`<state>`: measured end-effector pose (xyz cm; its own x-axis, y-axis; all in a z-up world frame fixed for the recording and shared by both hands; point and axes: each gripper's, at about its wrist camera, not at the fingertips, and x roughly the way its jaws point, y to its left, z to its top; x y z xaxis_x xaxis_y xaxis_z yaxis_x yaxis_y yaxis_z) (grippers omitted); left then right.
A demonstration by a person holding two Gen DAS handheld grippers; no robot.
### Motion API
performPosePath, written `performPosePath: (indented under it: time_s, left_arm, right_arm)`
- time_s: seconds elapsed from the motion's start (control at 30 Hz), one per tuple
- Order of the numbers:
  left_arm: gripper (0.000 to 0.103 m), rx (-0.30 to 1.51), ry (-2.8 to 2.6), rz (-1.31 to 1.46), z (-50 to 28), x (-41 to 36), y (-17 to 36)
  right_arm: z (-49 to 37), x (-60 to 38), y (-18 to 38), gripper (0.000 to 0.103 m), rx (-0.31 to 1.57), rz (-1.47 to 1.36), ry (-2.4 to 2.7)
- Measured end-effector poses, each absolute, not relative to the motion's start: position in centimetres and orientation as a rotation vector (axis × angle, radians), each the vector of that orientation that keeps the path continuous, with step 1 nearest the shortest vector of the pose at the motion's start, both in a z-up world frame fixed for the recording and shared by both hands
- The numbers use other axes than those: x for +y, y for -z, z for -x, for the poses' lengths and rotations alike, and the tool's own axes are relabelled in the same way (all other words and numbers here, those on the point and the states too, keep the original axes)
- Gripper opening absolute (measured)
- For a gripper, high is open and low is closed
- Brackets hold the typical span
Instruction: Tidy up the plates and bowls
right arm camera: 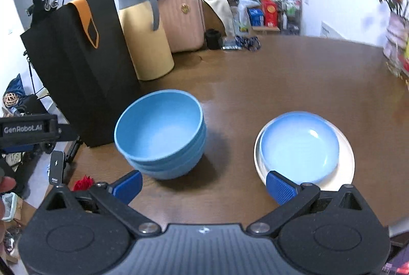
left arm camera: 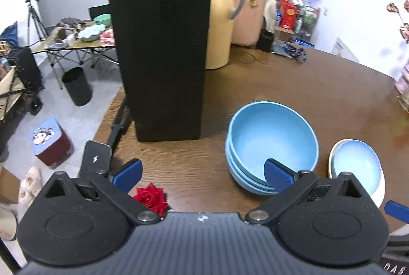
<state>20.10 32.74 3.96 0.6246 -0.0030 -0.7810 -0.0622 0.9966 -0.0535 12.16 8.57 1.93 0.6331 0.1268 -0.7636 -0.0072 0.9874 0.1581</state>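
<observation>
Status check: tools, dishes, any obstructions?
Left tool open, right tool open, both empty. Blue bowl stack nested; blue plate on white plate. Black paper bag beside bowls.

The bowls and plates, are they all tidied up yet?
Nearly, it seems. The blue bowls sit nested in one stack, and the blue plate lies on the white plate. Both the left gripper and right gripper are open and holding nothing. No loose dishes show on the table.

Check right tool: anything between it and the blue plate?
Nothing visible. The right tool is open, with bare table ahead; the blue plate sits on a white plate by its right finger. The bowl stack stands apart, left.
</observation>
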Motion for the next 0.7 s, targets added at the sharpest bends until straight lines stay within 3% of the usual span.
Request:
performPosePath:
  time_s: [0.7]
  left_arm:
    - [0.103,0.96,0.21,-0.008,-27.0,32.4,-2.2]
  right_arm:
    - [-15.8,10.3,-2.1,0.103,0.903,-0.21,0.163]
